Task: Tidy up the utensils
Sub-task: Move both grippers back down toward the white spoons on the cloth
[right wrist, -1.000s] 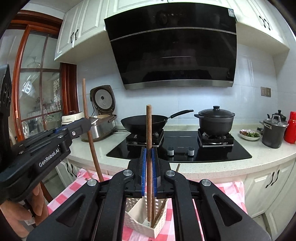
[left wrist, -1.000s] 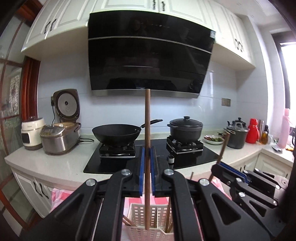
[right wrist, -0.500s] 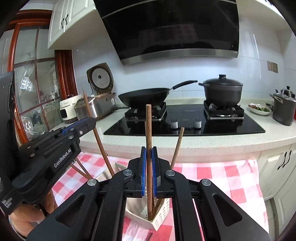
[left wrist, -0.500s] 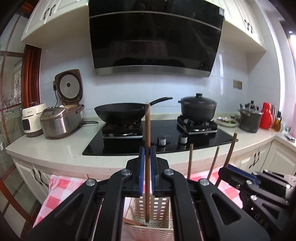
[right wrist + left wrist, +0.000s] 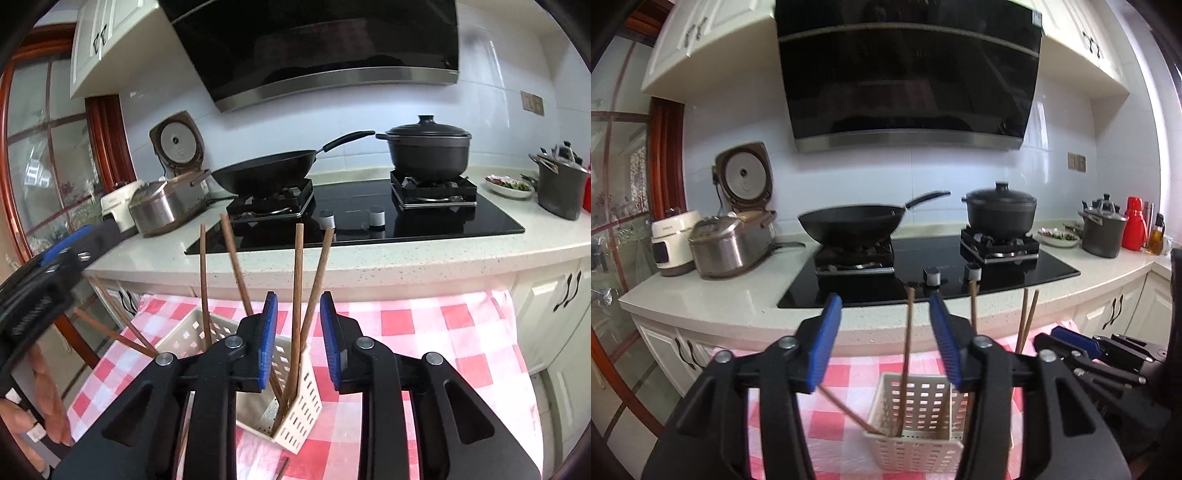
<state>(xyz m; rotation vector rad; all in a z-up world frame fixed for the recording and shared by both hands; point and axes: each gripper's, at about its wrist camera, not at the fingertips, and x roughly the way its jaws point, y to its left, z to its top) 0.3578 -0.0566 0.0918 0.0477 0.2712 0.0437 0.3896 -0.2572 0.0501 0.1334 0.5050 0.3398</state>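
Over checkered tabletop (image 5: 424,325): left gripper (image 5: 886,336) and right gripper (image 5: 295,334) both just parted, each with a loose chopstick (image 5: 907,354) standing between, in white basket (image 5: 923,402).

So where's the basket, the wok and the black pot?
basket (image 5: 916,402), left wrist view, front wall.
wok (image 5: 849,221), left wrist view, bowl's side.
pot (image 5: 428,157), right wrist view, body under the lid.
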